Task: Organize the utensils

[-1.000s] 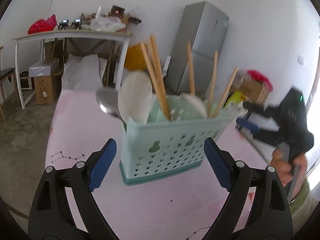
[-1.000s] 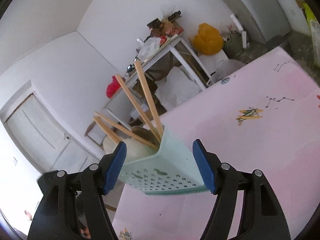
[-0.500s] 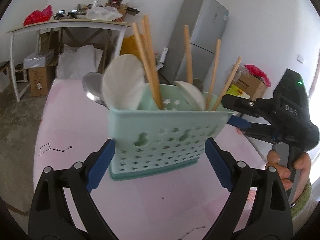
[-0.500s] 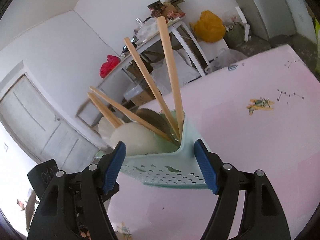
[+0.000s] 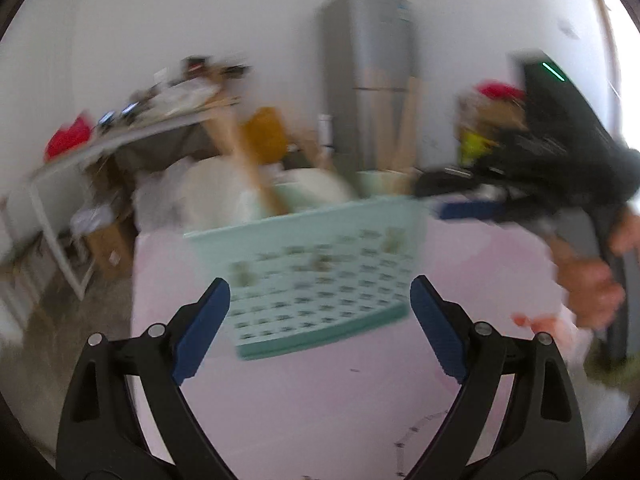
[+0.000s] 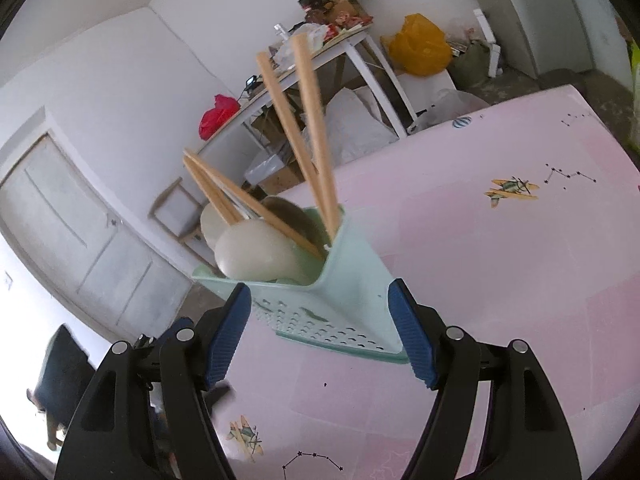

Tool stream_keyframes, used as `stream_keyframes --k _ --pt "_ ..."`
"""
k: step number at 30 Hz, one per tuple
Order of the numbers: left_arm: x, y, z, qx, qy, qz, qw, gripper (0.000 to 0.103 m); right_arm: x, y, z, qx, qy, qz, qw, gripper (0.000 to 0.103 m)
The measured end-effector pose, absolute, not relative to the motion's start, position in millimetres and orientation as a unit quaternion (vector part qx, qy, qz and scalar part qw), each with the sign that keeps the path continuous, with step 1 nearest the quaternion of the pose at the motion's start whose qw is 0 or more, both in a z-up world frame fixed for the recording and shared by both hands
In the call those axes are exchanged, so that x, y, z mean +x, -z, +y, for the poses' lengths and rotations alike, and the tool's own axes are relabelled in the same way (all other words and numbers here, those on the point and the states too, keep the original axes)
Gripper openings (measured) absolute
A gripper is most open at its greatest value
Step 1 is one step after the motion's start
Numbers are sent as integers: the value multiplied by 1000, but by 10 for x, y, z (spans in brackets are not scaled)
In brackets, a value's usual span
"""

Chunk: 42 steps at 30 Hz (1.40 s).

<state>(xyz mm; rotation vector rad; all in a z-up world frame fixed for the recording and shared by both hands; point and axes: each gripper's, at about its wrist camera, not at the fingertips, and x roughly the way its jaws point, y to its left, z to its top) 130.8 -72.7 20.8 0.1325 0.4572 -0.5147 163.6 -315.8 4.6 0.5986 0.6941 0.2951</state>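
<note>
Seemingly blurred, the left wrist view shows the left gripper (image 5: 320,324) with jaws spread, the mint utensil basket (image 5: 316,272) just ahead on the pink table (image 5: 320,420), untouched. Over in the right wrist view, the right gripper (image 6: 320,336) straddles the basket's corner, blue pads (image 6: 412,340) apparently pressed against its walls, wooden chopsticks (image 6: 316,136) and pale spoons (image 6: 256,256) standing inside.

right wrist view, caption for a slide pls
Right gripper straddles a mint utensil basket holding chopsticks and spoons.
</note>
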Motion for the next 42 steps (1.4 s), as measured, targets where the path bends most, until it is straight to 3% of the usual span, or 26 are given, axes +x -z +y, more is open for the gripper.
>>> stream_keyframes --k 6,10,17,42 --pt "2007 -119 -146 -106 248 283 921 88 1658 -33 -3169 302 -153 331 881 70" --pt "2327 14 -134 -158 296 312 889 88 1753 -5 -3138 317 -165 333 873 70" --pt "2262 62 -523 -109 318 315 888 90 1889 47 -3116 336 -165 338 863 71" --pt "1686 -35 -761 -100 352 325 872 90 1551 31 -3448 339 -118 333 872 71"
